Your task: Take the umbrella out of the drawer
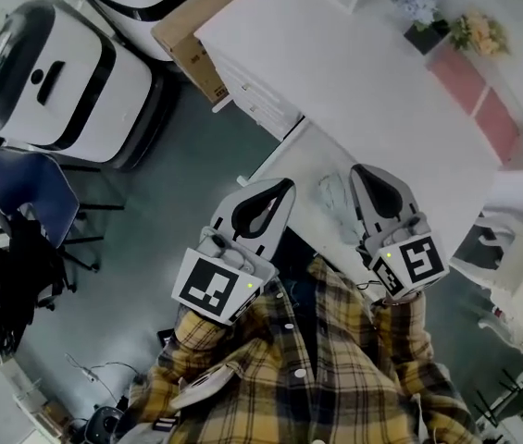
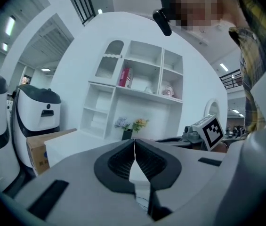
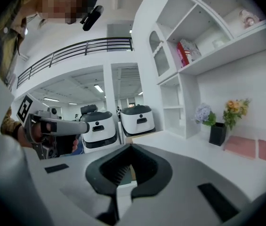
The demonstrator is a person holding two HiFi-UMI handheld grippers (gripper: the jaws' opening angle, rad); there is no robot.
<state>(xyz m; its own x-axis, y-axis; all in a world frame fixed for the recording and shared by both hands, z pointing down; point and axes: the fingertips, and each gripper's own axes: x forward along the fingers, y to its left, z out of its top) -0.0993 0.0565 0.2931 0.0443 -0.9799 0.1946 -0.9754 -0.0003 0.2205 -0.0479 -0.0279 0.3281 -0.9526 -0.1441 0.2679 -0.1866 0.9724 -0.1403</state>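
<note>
While a pale crumpled bundle (image 1: pixel 335 202), perhaps the umbrella, lies on the smooth white tabletop (image 1: pixel 381 91) at head-view centre, the grey left gripper (image 1: pixel 284 188) and right gripper (image 1: pixel 358 172) flank it.
Left gripper view: 2 ribbed black pads (image 2: pixel 121 161) meet, holding nothing.
Right gripper view: both pads likewise pressed together, empty.

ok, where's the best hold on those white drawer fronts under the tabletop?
Take a drawer front by what looks like its handle line, coming in level from the floor side it faces, lower left in the head view. The tabletop covers it from above. The handle's shape is too small to confirm.
</note>
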